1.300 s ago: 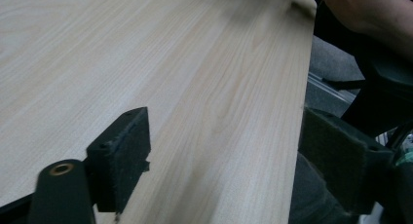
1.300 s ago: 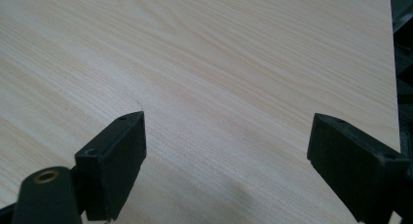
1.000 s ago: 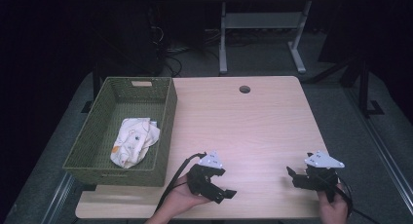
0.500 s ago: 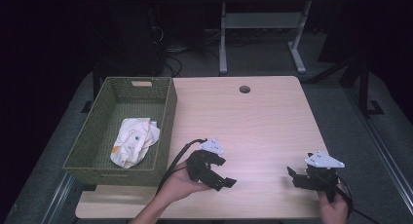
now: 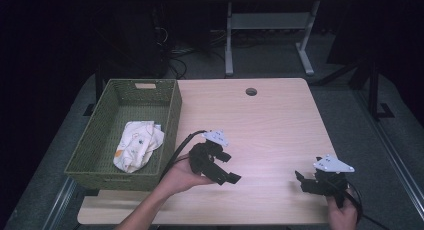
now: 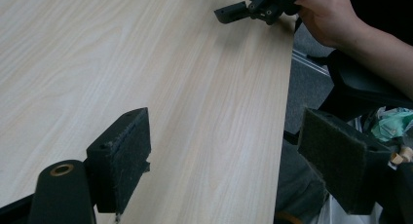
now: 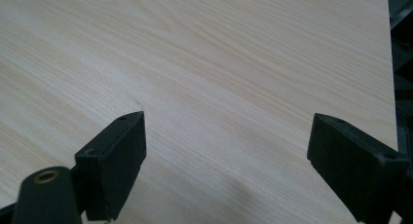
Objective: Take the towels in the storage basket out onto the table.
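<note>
A person works at a light wood table (image 5: 270,120) with a hand-held gripper in each hand. The left hand-held gripper (image 5: 227,172), held in the left hand (image 5: 181,174) above the table's near half, points toward the right side, its jaws spread wide and empty. In the left gripper view, its two padded jaws stand well apart over bare wood grain near the table's edge, with the right hand-held gripper (image 6: 229,12) and the hand gripping it farther off at the top.

The right hand-held gripper (image 5: 301,181) sits low near the table's front right corner, a grey three-cornered plate (image 5: 333,164) on top and the right hand (image 5: 342,217) behind it. In the right gripper view, its jaws are likewise spread wide with nothing between them, over bare table.

A green woven basket (image 5: 170,115) sits at the table's left edge, just beside the left hand-held gripper's trailing cable (image 5: 182,145). Inside it lies a crumpled white cloth (image 5: 137,145) with small coloured marks, toward the basket's near end. A round hole (image 5: 251,92) is set in the table near its far edge. Metal table legs (image 5: 229,40) stand on the dark floor beyond.
</note>
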{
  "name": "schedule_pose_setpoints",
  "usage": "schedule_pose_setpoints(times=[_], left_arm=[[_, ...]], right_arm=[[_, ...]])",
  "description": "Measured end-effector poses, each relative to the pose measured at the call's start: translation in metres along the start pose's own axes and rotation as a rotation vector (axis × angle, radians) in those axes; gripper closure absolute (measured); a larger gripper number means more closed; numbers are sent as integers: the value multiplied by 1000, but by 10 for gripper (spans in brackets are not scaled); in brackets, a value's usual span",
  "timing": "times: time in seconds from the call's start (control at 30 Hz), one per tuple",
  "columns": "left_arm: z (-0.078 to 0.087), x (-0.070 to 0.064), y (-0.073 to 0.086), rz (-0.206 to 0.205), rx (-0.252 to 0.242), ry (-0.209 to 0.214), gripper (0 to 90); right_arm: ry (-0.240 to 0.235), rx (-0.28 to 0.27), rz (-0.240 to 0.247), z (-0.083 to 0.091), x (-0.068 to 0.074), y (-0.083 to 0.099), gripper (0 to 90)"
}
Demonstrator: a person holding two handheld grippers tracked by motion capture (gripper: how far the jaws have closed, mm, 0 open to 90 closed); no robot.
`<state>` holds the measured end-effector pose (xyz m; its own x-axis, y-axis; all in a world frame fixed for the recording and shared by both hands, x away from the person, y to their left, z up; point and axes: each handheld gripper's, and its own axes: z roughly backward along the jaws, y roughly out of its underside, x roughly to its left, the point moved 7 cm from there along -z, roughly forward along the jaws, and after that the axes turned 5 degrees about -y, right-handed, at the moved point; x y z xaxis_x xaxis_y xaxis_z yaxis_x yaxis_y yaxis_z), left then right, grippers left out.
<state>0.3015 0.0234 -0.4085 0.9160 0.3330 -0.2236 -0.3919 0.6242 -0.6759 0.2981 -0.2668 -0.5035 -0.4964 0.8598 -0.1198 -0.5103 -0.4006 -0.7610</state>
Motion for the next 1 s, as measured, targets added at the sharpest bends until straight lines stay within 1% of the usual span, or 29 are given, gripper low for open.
schedule_pose_setpoints(times=[0.03, 0.1, 0.2, 0.23, 0.3, 0.33, 0.37, 0.4, 0.43, 0.47, 0.53, 0.57, 0.63, 0.67, 0.7, 0.87, 1.0], left_arm=[[3, 2, -2, 10, 10, 1, 191], [5, 5, -3, 21, 35, -13, 202], [9, 7, -8, 35, 29, 1, 203], [10, 8, -9, 31, 28, -2, 199], [12, 9, -11, 29, 31, 8, 189], [13, 9, -11, 35, 31, 9, 187], [14, 11, -12, 26, 33, 6, 181], [15, 11, -13, 35, 32, 10, 179], [15, 11, -13, 35, 32, 10, 178], [16, 11, -13, 27, 33, 17, 178], [18, 12, -15, 28, 39, 21, 176], [20, 12, -16, 21, 38, 28, 176], [22, 15, -16, 38, 38, 48, 178], [22, 15, -16, 38, 38, 48, 180], [25, 19, -16, 43, 45, 56, 182], [31, 24, -19, 51, 50, 52, 181], [44, 31, -24, 78, 24, 67, 182]], right_arm=[[1, 0, 0, 0, 0, 0, 139], [2, 0, 0, 0, 0, 0, 139], [2, 1, 1, 0, 0, 0, 139], [3, 1, 1, 0, 0, 0, 139], [2, 0, 0, 0, 0, 0, 139], [1, 0, 1, 0, 0, 0, 139], [1, -1, 1, 0, 0, 0, 139], [1, -2, 0, 0, 0, 0, 139], [0, -3, -1, 0, 0, 0, 139], [0, -3, -1, 0, 0, 0, 139], [-1, -3, -2, 0, 0, 0, 139], [-2, -3, -3, 0, 0, 0, 139], [-2, -2, 0, 0, 0, 0, 139], [-1, -2, 1, 0, 0, 0, 139], [-1, -1, 3, 0, 0, 0, 139], [-1, 0, 3, 0, 0, 0, 139], [-3, -2, -1, 0, 1, 0, 139]])
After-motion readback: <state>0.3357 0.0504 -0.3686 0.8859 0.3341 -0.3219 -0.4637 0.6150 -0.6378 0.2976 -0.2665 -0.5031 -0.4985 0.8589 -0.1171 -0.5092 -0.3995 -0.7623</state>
